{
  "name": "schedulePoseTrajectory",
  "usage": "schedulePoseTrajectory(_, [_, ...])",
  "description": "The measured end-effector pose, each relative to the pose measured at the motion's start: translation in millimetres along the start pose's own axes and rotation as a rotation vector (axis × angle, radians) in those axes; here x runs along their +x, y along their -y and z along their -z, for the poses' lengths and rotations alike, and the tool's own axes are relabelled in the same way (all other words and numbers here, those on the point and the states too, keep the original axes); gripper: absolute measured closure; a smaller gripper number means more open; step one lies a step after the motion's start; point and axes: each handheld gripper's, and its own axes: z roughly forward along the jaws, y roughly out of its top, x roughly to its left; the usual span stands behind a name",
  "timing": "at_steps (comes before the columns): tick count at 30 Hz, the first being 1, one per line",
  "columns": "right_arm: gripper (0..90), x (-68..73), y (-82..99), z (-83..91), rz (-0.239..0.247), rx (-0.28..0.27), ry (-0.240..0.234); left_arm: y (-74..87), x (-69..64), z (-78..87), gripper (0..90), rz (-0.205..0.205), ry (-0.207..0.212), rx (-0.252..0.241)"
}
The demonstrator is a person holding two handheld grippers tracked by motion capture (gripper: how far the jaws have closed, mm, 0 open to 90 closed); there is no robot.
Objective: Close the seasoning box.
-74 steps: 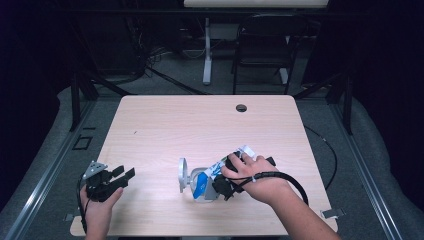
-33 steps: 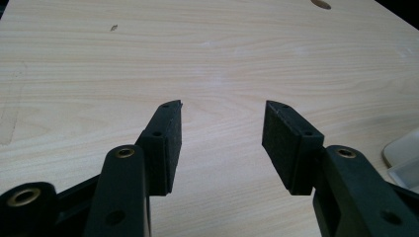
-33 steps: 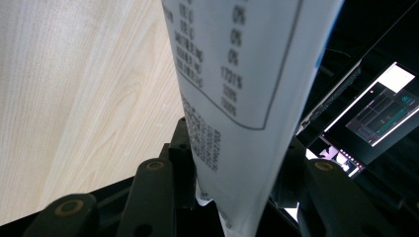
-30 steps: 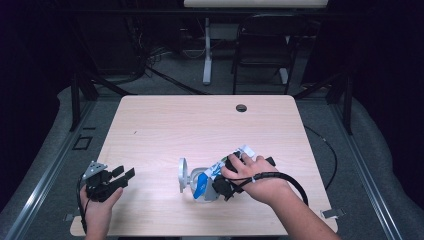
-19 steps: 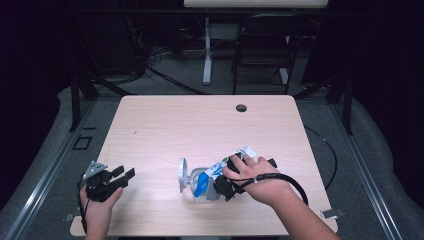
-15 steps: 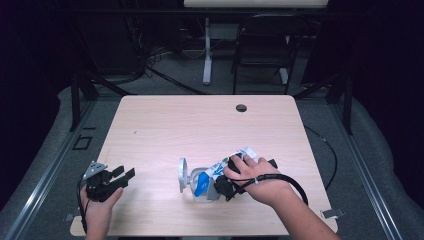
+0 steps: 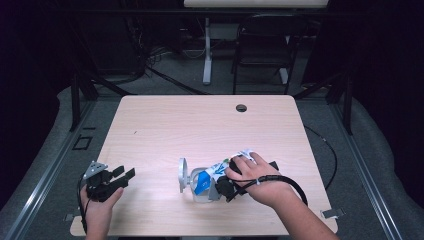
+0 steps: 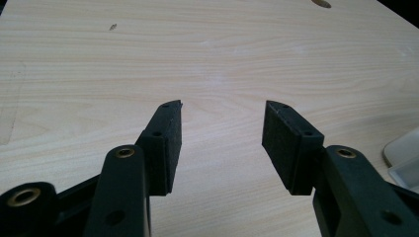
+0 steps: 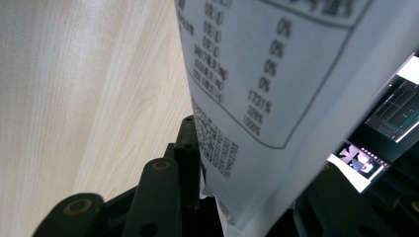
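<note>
Right gripper: clamping the white-and-blue packet, jaws narrowing on it, long axis pointing from gripper toward the clear jar lying just beside; left gripper idling agape, well apart from jar.

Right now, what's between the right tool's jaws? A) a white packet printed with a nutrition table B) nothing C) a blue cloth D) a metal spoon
A: in the right gripper view the right tool has a white packet with a printed table and QR code between its jaws.
</note>
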Motion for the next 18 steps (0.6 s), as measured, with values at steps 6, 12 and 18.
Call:
schedulePoseTrajectory(6, [65.4,5.5,1.8,-4.0,-0.044,-0.030,-0.005,0.4,-0.2,-0.5,50.1,0.001,-0.003,-0.002])
schedulePoseTrajectory(12, [66.5,9.0,4.5,-7.0,-0.119,-0.060,-0.040,0.5,-0.2,-0.8,50.0,0.001,-0.002,0.002])
schedulePoseTrajectory(18, [68.2,14.3,6.1,-9.6,-0.175,-0.079,-0.046,1.1,-0.2,-1.6,49.6,-0.001,-0.006,0.003])
